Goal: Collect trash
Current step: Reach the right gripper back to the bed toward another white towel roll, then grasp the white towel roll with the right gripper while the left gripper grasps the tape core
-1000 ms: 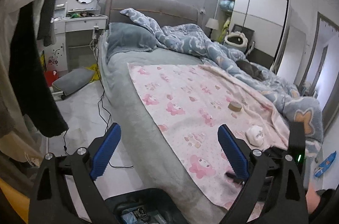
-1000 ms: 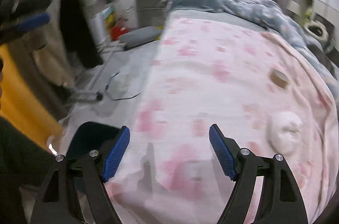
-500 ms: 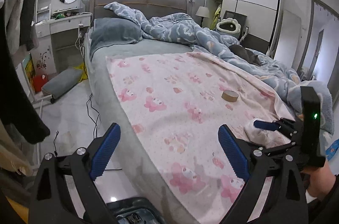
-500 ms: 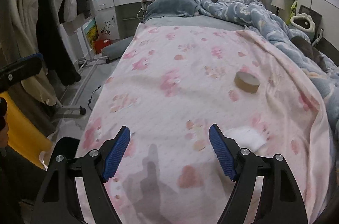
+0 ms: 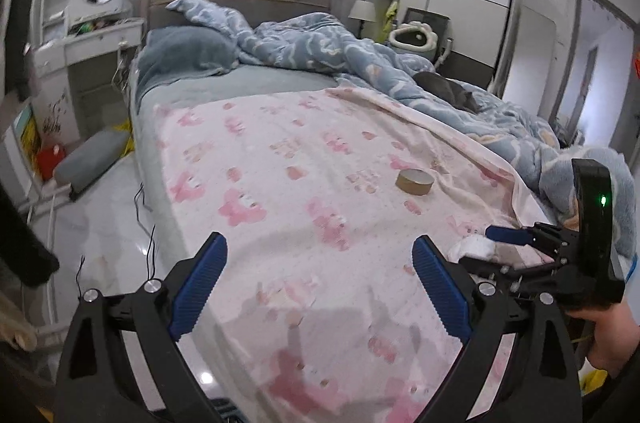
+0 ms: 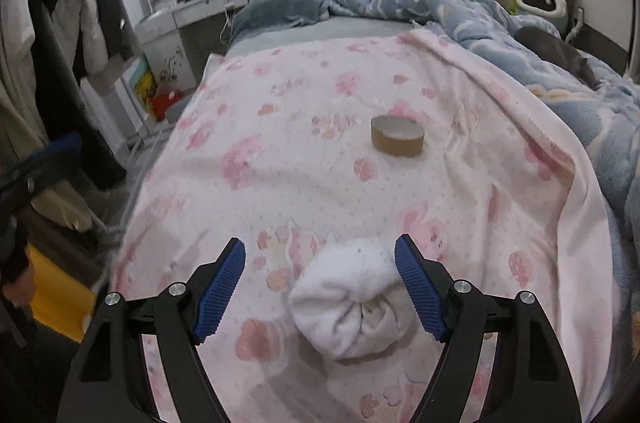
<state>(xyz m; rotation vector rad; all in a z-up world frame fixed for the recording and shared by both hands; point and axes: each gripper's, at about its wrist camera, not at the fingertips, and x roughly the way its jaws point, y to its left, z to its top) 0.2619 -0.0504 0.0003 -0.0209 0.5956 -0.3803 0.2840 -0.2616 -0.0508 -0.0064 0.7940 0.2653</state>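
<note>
Right gripper [image 6: 320, 287]: its jaws stand apart over the pink blanket, one blue pad on each side of the white wad; a gap shows at the left pad, while the right pad sits just beside the wad and contact cannot be told. Nothing is gripped.
Left gripper [image 5: 318, 281]: its jaws are wide apart with only blanket between the blue pads; it holds nothing.
White wad [image 6: 352, 299]: a rolled, soft white bundle, sock-like or crumpled paper, lying on the blanket at 6 o'clock in the right wrist view, between the right gripper's pads. In the left wrist view it shows at 4 o'clock, partly hidden behind the right gripper.
Tape core [image 6: 397, 136]: a short brown cardboard ring lying flat on the blanket, at 12 o'clock from the wad and well apart from it.
Pink blanket [image 5: 280, 183]: patterned with pink cartoon figures, spread across the near part of the bed.
Blue duvet [image 5: 360, 59]: rumpled, heaped from 12 to 3 o'clock along the far and right side of the bed.
Grey pillow [image 5: 184, 51]: at the headboard, at 11 o'clock in the left wrist view.
Person's hand [image 5: 612, 335]: at 4 o'clock in the left wrist view, holding the right gripper's handle.
Hanging clothes [image 6: 80, 15]: at 10 o'clock in the right wrist view, beside the bed.
</note>
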